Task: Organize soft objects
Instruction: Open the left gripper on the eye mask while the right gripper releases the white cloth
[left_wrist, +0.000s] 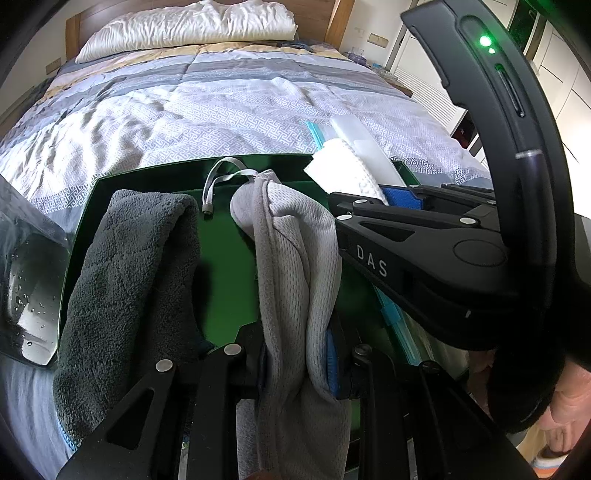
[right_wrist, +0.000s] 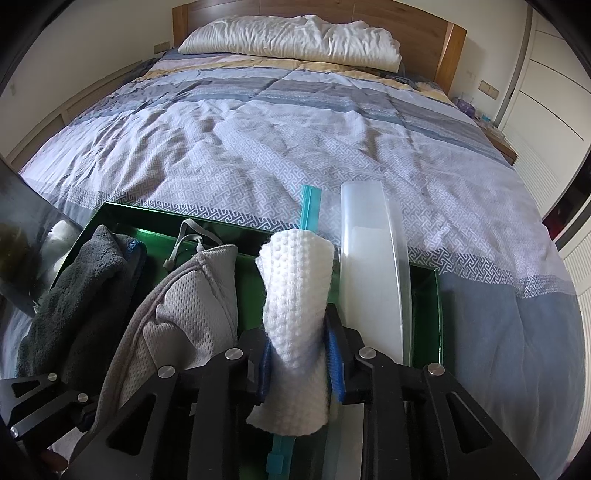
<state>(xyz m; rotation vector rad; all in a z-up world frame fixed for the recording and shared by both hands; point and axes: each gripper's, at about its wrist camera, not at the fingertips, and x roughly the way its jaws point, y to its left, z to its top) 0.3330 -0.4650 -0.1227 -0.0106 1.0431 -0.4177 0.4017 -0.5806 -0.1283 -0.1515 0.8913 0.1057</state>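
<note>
Both grippers clamping: left gripper (left_wrist: 295, 350) squeezing the grey mesh pouch (left_wrist: 291, 266), right gripper (right_wrist: 297, 354) pinching the rolled white cloth (right_wrist: 295, 295), over the green tray (right_wrist: 428, 314). Probably worth lowering slowly, keeping rolls tight, landing beside the dark towel (left_wrist: 129, 280).

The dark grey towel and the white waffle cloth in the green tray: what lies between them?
The light grey mesh garment, held in the left tongs, lies between the dark grey towel and the white waffle cloth, as the right wrist view shows.
</note>
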